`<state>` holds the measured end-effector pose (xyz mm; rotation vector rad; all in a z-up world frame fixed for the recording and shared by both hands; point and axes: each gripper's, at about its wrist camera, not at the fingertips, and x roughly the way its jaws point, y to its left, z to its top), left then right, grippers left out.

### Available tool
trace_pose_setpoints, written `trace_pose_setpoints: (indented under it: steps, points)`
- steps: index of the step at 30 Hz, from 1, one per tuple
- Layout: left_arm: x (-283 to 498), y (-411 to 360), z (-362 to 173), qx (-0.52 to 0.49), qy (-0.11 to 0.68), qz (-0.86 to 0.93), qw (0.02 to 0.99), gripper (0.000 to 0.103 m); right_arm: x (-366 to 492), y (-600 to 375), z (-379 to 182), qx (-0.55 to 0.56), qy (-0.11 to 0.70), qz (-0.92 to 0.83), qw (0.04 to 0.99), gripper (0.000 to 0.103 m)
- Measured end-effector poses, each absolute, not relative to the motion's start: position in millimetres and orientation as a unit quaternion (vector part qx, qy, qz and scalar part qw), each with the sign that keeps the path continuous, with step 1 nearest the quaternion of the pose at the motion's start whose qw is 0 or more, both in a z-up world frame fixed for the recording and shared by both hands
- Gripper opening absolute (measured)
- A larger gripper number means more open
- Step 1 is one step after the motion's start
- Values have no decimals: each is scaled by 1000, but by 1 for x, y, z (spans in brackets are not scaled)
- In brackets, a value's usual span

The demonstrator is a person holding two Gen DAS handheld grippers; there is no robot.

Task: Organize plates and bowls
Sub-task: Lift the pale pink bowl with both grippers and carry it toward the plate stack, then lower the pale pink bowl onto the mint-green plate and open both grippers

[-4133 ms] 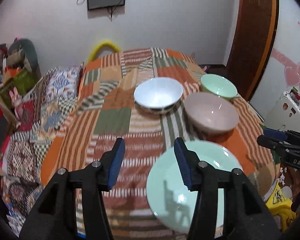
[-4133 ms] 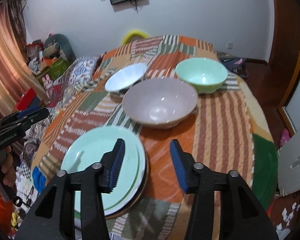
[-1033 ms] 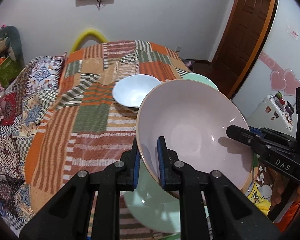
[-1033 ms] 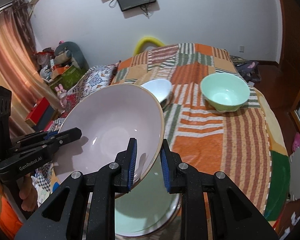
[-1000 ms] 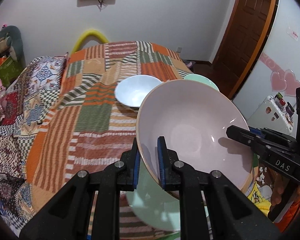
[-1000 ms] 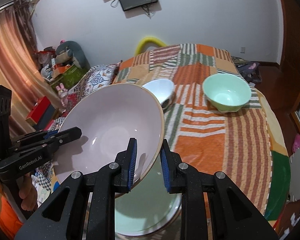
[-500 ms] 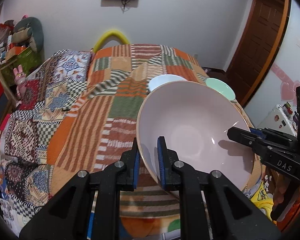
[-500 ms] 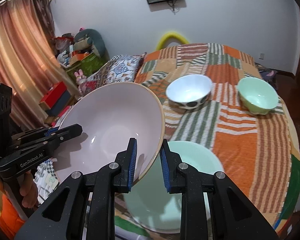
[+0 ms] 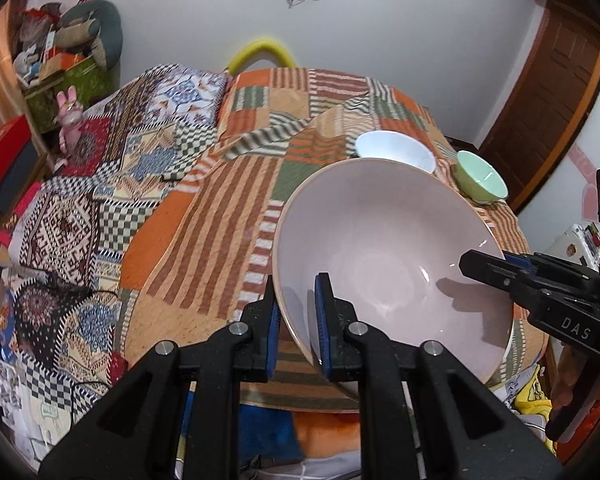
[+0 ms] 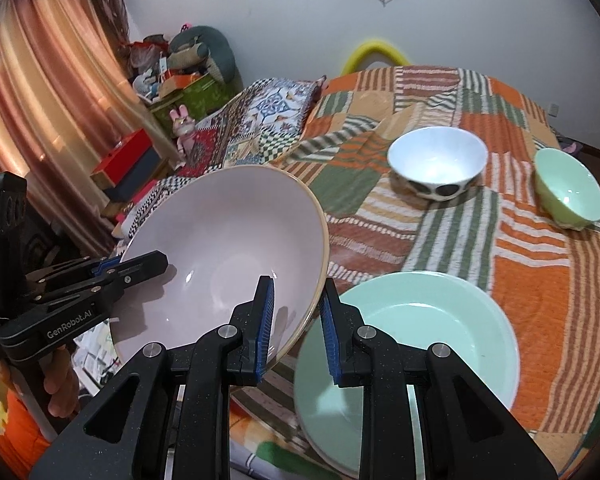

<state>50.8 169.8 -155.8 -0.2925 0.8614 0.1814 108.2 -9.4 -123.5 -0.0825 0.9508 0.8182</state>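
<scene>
A large pale pink bowl (image 9: 384, 248) is held in the air between both grippers. My left gripper (image 9: 296, 320) is shut on its near rim; in the right wrist view it (image 10: 100, 270) clamps the bowl's left rim. My right gripper (image 10: 296, 324) is shut on the pink bowl's (image 10: 228, 240) right rim; in the left wrist view it (image 9: 496, 268) clamps the far right rim. A mint green plate (image 10: 420, 336) lies on the table below, to the right of the bowl. A white bowl (image 10: 436, 160) and a small green bowl (image 10: 568, 192) stand further back.
The round table has an orange patchwork cloth (image 9: 220, 216). The white bowl (image 9: 394, 152) and the green bowl (image 9: 480, 176) sit at its far right. A patterned bed (image 9: 100, 152) and cluttered shelves (image 10: 160, 92) lie to the left. A brown door (image 9: 548, 92) stands at the right.
Both grippers have carried the pink bowl left and toward the table's near edge. It is now off to the left of the green plate; the other bowls look further away.
</scene>
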Motion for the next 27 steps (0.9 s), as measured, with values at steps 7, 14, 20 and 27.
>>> trace_pose_setpoints:
  steps: [7,14,20,27]
  points:
    - [48,189,-174,-160,427,97,885,15,107,11,-137,-48,463,389,795,21]
    - [50,202,-193,-172,437,104,877,15,110,26,-151,-58,482,390,783,21]
    - [54,209,-212,-183,450,102,868,15,115,34,-166,-67,500,384,773,21]
    - [59,214,-233,-191,465,102,858,15,122,41,-181,-75,516,378,765,21]
